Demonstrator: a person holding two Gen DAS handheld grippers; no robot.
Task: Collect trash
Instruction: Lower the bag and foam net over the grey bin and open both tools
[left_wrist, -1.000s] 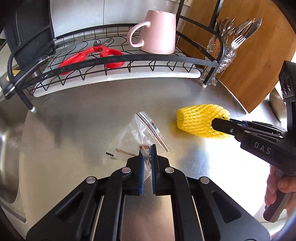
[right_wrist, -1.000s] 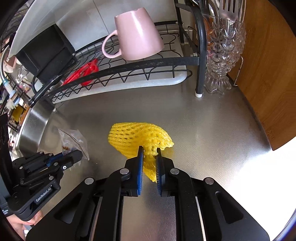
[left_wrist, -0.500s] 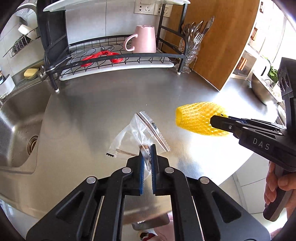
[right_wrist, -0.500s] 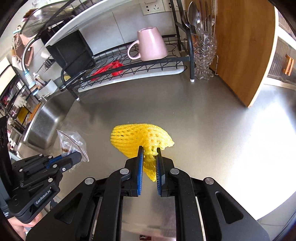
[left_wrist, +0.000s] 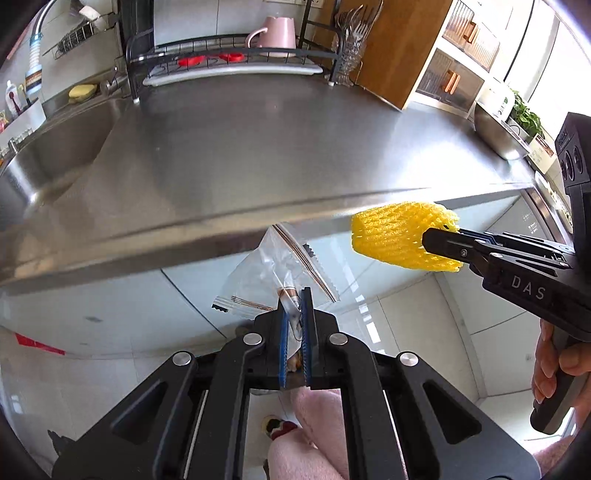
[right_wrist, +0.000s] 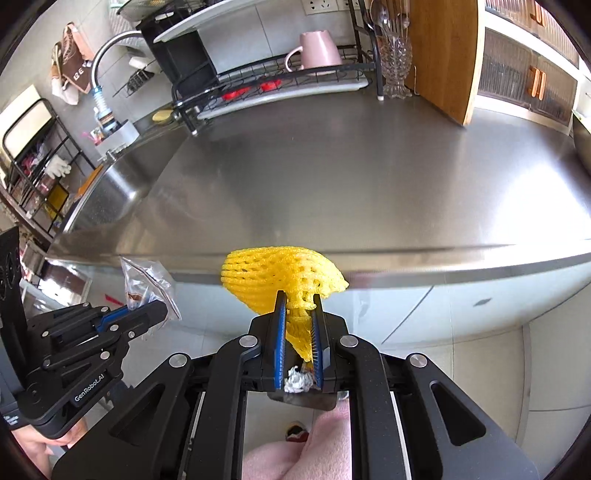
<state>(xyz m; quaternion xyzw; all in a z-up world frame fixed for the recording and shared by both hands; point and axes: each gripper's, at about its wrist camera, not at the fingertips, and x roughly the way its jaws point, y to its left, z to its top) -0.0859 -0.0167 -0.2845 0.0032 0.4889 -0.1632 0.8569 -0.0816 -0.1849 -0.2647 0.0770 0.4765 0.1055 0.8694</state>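
Observation:
A clear plastic wrapper (left_wrist: 269, 273) with a torn zigzag edge hangs from my left gripper (left_wrist: 294, 295), which is shut on it, out past the front edge of the steel counter (left_wrist: 258, 147). My right gripper (right_wrist: 298, 299) is shut on a yellow foam fruit net (right_wrist: 273, 273), also held in the air just off the counter's edge. In the left wrist view the foam net (left_wrist: 395, 236) and right gripper (left_wrist: 439, 236) show at the right. In the right wrist view the wrapper (right_wrist: 147, 280) and left gripper (right_wrist: 159, 308) show at lower left. A crumpled bit of foil (right_wrist: 297, 380) sits deep between the right jaws.
A dish rack (left_wrist: 229, 59) with a pink mug (left_wrist: 275, 33) and red scissors (left_wrist: 207, 59) stands at the counter's back, a glass cutlery holder (right_wrist: 395, 62) and wooden board (right_wrist: 443, 55) beside it. The sink (right_wrist: 107, 199) lies left. White cabinet fronts and floor tiles are below; a person's pink-clad leg (left_wrist: 314, 424) is underneath.
Both grippers have pulled back from over the counter to beyond its front edge, carrying the wrapper and the foam net. The rack now looks far away, and cabinet fronts and floor have come into view.

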